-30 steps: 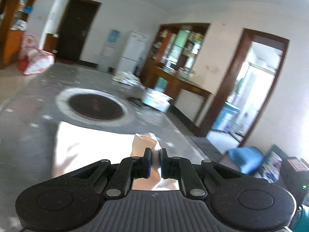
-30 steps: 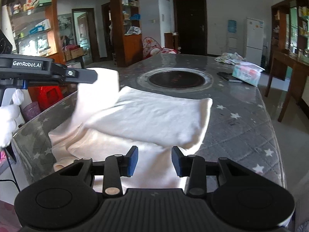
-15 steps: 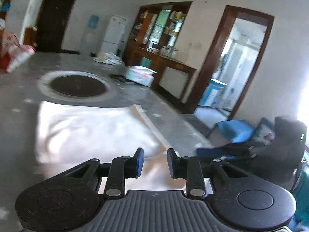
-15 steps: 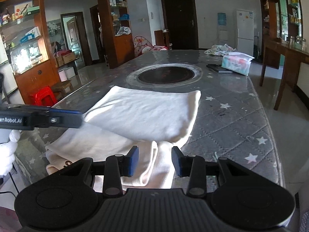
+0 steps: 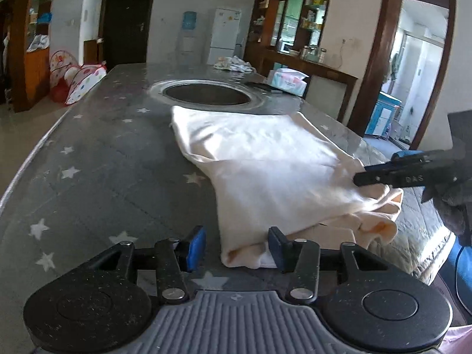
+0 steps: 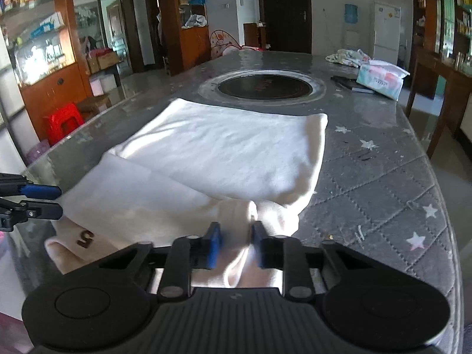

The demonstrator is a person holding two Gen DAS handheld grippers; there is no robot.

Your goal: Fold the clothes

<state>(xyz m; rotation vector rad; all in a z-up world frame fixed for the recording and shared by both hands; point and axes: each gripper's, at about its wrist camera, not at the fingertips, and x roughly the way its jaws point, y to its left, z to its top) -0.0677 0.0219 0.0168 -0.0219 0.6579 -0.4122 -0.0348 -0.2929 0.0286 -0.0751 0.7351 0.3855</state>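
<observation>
Right wrist view: right gripper (image 6: 234,244) closing on garment (image 6: 224,153) hem at near table (image 6: 383,171) edge; left gripper (image 5: 236,247), pinched earlier, opening, fold released, next fold starting

A lived-in home, by the look of it: one open living and dining room. A long table (image 6: 383,177) under a grey starred cover has a round hotplate (image 6: 264,84) set in its middle, with a tissue pack (image 6: 380,78) and a heap of cloth (image 6: 348,56) at the far end. Beyond stand a white fridge (image 6: 386,28), a water dispenser (image 6: 350,29) and a dark door (image 6: 284,11). Wooden shelves (image 6: 188,20) crowded with household odds line the walls; a red stool (image 6: 63,122) sits left.
</observation>
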